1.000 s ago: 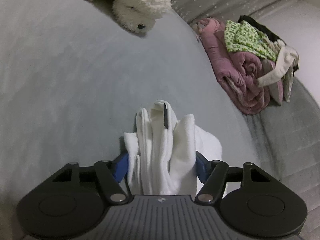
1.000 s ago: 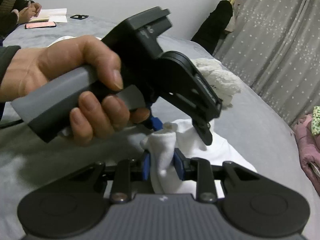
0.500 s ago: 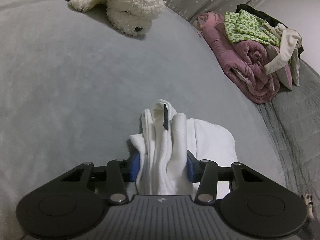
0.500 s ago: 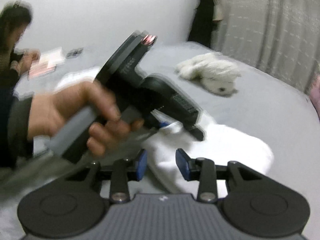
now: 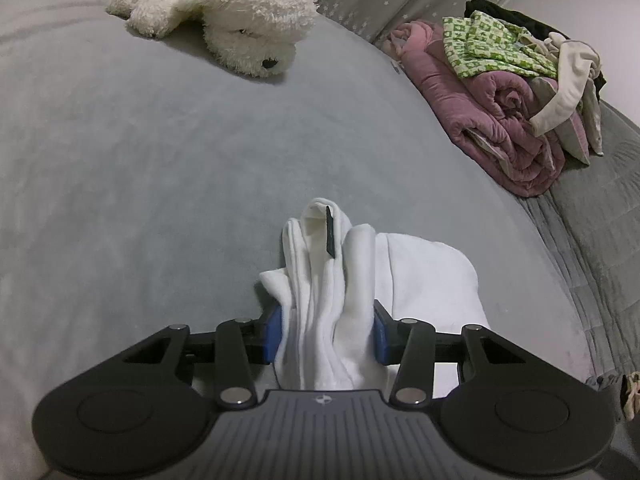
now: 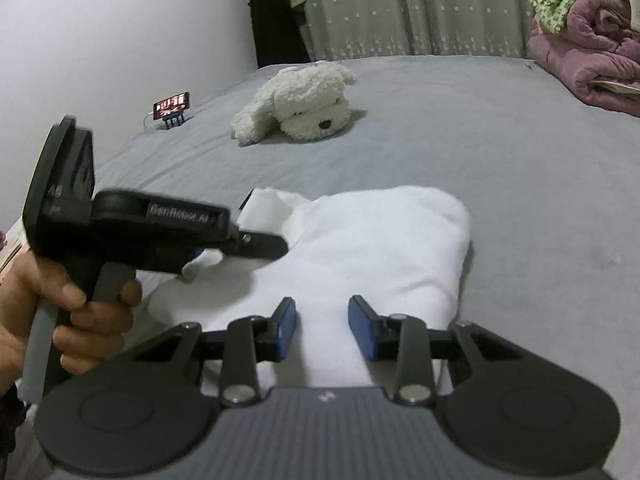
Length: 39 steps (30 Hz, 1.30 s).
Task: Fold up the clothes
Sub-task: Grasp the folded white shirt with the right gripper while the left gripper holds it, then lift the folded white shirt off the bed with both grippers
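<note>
A white garment (image 6: pixel 372 240) lies folded on the grey bed. My left gripper (image 5: pixel 326 330) is shut on a bunched edge of the white garment (image 5: pixel 324 280), which has a small black tag. In the right wrist view the left gripper (image 6: pixel 256 240), held by a hand, grips the garment's left edge. My right gripper (image 6: pixel 322 326) is open and empty, its blue pads (image 6: pixel 286 326) just above the garment's near side.
A white plush dog (image 6: pixel 304 108) lies further back on the bed (image 6: pixel 520 184); it also shows in the left wrist view (image 5: pixel 224 16). A pile of pink blanket and clothes (image 5: pixel 516 92) sits at the right. A phone on a stand (image 6: pixel 172 108) stands by the wall.
My right gripper has let go of the white garment, opened and drawn back. The left gripper has closed tighter on the cloth, and the garment has settled flat on the bed.
</note>
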Tool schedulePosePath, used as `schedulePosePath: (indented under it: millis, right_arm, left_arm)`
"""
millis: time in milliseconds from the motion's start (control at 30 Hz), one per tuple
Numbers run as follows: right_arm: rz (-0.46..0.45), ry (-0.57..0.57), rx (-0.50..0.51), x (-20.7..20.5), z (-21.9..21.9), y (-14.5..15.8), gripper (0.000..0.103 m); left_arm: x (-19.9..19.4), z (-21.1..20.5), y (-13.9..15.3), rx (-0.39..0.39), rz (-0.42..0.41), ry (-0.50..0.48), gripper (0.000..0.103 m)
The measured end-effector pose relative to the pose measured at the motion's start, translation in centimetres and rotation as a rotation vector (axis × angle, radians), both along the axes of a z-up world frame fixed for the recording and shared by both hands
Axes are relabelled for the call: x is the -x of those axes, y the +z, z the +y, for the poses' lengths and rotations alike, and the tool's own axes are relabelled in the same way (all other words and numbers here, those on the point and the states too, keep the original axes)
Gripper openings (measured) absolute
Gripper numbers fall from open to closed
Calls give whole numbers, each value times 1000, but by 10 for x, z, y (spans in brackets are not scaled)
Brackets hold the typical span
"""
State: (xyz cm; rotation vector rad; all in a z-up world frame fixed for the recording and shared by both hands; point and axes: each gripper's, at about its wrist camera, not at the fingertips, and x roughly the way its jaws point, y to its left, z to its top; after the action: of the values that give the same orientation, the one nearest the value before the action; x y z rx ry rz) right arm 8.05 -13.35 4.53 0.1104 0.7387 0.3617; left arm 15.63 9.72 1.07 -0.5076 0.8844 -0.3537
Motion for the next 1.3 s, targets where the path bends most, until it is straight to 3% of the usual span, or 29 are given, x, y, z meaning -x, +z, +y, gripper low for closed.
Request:
schedulePosePath:
  millis: [133, 233, 333, 400, 500, 567, 700, 767, 833, 1133, 1300]
  right_arm:
    - [16, -53, -29, -13, -7, 0, 20]
    - [-14, -49, 19, -16, -8, -8, 10]
    - [3, -89, -39, -18, -21, -10, 1]
    - [14, -116, -78, -19, -29, -12, 1]
    - [-4, -134, -49, -11, -27, -5, 2]
    - [-12, -155, -49, -4, -31, -1, 5]
    - [24, -203, -158, 5, -57, -2, 16]
    - [29, -223, -169, 10, -64, -6, 40]
    - [35, -244, -180, 16, -72, -10, 41]
    - [182, -310, -587, 12, -104, -42, 41]
    - [179, -297, -593, 3, -91, -54, 44]
  left_arm:
    - [1, -1, 0, -1, -2, 1, 45]
    - [2, -2, 1, -2, -4, 1, 45]
    - [2, -2, 1, -5, -6, 0, 45]
    - [2, -2, 1, -8, -8, 0, 45]
    - [3, -3, 1, -9, -12, 0, 45]
    - [3, -3, 1, -11, -15, 0, 45]
    - [3, -4, 0, -13, -19, 1, 45]
    - [3, -4, 0, -14, -22, 1, 45]
    - [4, -4, 0, -16, -24, 2, 45]
    - [5, -3, -1, -16, -33, -2, 44]
    - [5, -4, -1, -20, -35, 0, 44]
